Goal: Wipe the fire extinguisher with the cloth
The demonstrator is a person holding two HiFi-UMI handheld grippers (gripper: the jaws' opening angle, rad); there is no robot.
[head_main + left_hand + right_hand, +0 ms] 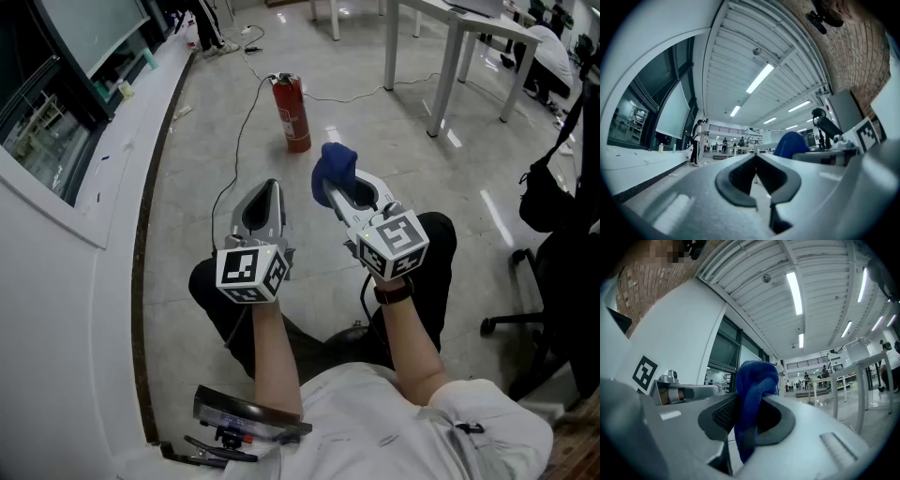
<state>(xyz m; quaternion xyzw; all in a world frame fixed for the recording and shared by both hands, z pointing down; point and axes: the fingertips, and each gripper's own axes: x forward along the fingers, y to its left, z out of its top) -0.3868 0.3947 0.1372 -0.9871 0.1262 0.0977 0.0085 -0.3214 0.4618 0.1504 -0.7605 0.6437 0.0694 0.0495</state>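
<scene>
Nearest the camera, the person's forearms reach out over black-trousered knees, a claw in each hand. The left claw hangs over the floor with its jaws together and nothing between them, as the left gripper view confirms. Just beside it, the right claw is clamped on the blue cloth, which bunches above the jaw tips and also hangs down between the pads. Further out, the red fire extinguisher stands upright on the floor, apart from the cloth, with a thin black cable trailing past it. Beyond it stand the white legs of a bench.
</scene>
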